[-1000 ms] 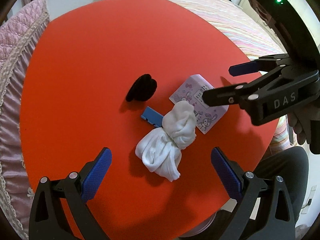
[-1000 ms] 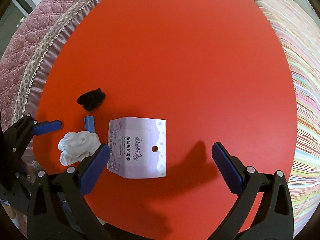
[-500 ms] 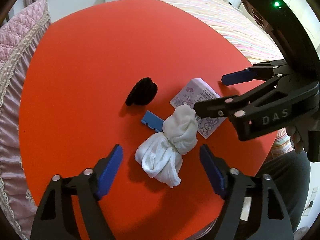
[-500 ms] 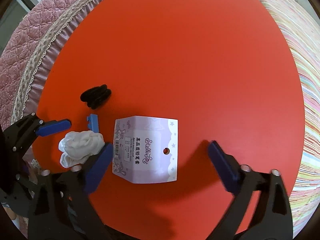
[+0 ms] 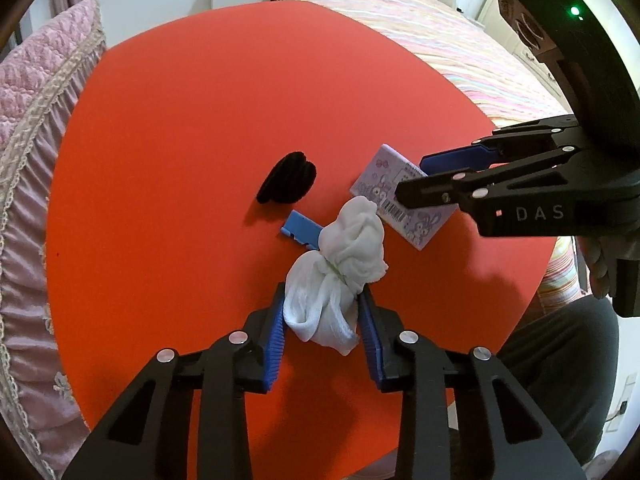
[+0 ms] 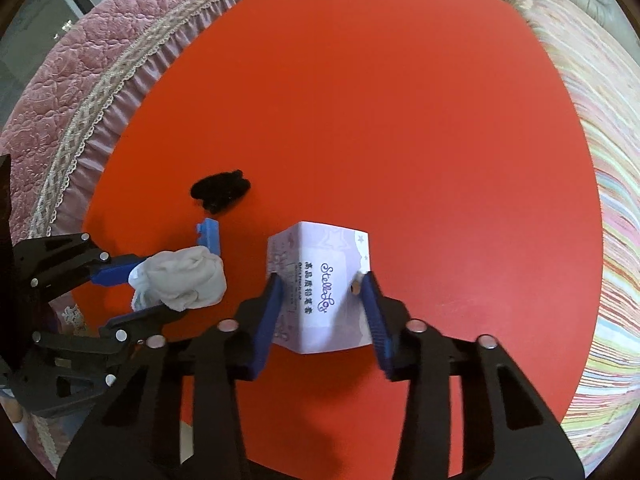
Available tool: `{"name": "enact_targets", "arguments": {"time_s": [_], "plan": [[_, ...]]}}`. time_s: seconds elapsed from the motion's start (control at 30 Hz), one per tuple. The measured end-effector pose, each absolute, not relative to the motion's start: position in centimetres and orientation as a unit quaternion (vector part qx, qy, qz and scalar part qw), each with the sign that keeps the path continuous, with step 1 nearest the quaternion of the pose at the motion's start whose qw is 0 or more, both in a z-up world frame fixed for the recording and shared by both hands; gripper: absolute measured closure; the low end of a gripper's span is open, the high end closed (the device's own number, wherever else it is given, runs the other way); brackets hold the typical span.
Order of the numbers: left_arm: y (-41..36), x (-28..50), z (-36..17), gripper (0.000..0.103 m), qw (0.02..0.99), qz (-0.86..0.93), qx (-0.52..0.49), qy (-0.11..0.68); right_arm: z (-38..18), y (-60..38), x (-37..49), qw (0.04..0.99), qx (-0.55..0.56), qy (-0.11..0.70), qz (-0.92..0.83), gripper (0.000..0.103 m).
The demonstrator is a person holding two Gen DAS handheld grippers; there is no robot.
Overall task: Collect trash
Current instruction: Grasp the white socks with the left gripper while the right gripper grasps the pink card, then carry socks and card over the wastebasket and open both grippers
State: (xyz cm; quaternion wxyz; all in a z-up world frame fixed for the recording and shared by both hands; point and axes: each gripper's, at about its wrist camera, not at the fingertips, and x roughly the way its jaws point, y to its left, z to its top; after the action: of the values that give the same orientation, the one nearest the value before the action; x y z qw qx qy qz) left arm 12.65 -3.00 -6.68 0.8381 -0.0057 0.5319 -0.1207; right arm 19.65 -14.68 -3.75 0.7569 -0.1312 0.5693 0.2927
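Our left tongs (image 5: 322, 320) pinch the rag (image 5: 336, 280) and right tongs (image 6: 322, 304) squeeze the carton (image 6: 320, 280) near the table's (image 6: 400, 100) front edge, neither lifted; black wad (image 6: 221, 190) and blue clip (image 6: 209, 234) remain.

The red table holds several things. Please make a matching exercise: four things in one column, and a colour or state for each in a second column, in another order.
Things:
1. white cloth bundle
2. lilac card package
3. fuzzy lump
4. small flat piece

States:
A. black, lies free
B. between the right gripper pads
C. blue, partly under the cloth
D. between the left gripper pads

Pairs: 1-D, 2-B, 3-A, 4-C
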Motion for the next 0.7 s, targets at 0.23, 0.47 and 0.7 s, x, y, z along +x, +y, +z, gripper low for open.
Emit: {"name": "enact_targets", "arguments": {"time_s": [0.23, 0.47, 0.7], "plan": [[-2.4, 11.5, -5.3, 0.071, 0.849, -0.116, -0.02, 0.515, -3.3, -15.7, 19.5, 0.766, -0.114, 0.56, 0.294, 0.075], [-2.0, 10.2, -3.8, 0.071, 0.86, -0.093, -0.043, 0.5, -1.9, -17.7, 19.2, 0.782, -0.095, 0.54, 0.295, 0.076], [-1.3, 8.7, -1.9, 0.071, 0.871, -0.069, -0.05, 0.483, -0.1, -19.5, 17.1, 0.797, -0.085, 0.514, 0.307, 0.076]]}}
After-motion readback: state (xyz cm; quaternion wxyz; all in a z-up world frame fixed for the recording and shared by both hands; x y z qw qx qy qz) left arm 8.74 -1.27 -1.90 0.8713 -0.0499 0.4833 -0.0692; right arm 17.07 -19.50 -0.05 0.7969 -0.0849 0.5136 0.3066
